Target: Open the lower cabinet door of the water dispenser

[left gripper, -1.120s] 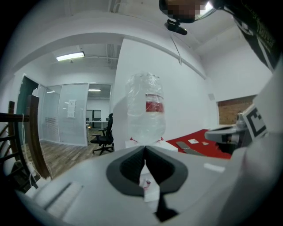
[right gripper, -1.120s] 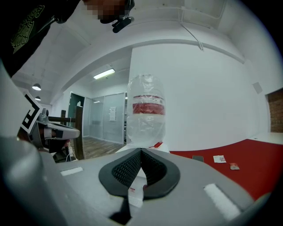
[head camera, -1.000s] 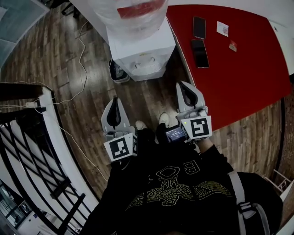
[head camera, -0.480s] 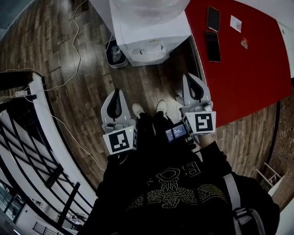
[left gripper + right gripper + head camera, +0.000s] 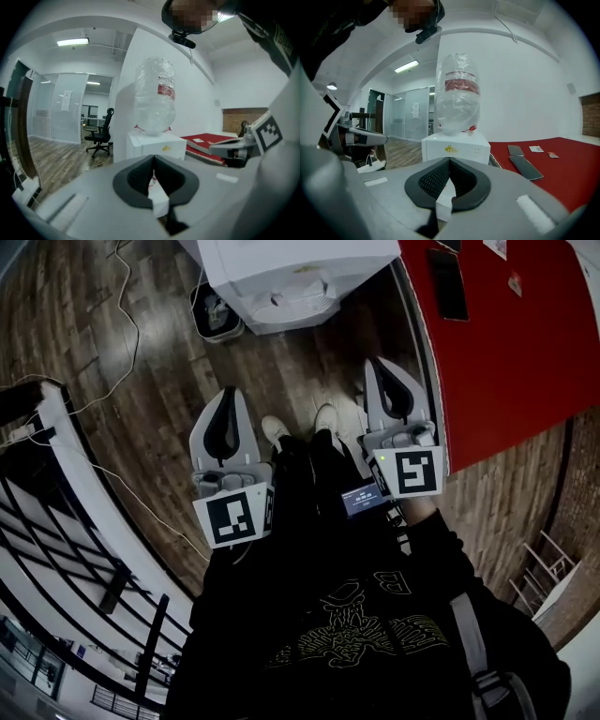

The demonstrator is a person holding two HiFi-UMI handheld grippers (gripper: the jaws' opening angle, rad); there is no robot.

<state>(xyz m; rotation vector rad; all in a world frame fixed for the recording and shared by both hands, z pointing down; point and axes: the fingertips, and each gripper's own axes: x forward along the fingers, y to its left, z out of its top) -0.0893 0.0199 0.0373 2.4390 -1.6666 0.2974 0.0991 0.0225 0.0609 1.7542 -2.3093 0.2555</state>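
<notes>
The white water dispenser [image 5: 291,277] stands on the wooden floor at the top of the head view, and only its top shows; its lower cabinet door is hidden. It carries a clear bottle [image 5: 458,93]. My left gripper [image 5: 228,392] and right gripper [image 5: 382,364] hang side by side in front of it, apart from it, both shut with nothing between the pads. In the left gripper view the dispenser [image 5: 157,143] rises just beyond the left gripper [image 5: 153,158]. Its body also stands straight ahead of the right gripper [image 5: 449,161] in the right gripper view.
A red table [image 5: 506,343] with a dark phone [image 5: 448,285] stands right of the dispenser. A small dark bin [image 5: 214,313] sits at its left, with a cable [image 5: 122,334] on the floor. A white railing [image 5: 84,512] runs along the left. The person's shoes [image 5: 277,432] are between the grippers.
Both grippers have sunk lower and stayed shut. In the head view the dispenser has slid toward the top edge and its bottle has left the picture.
</notes>
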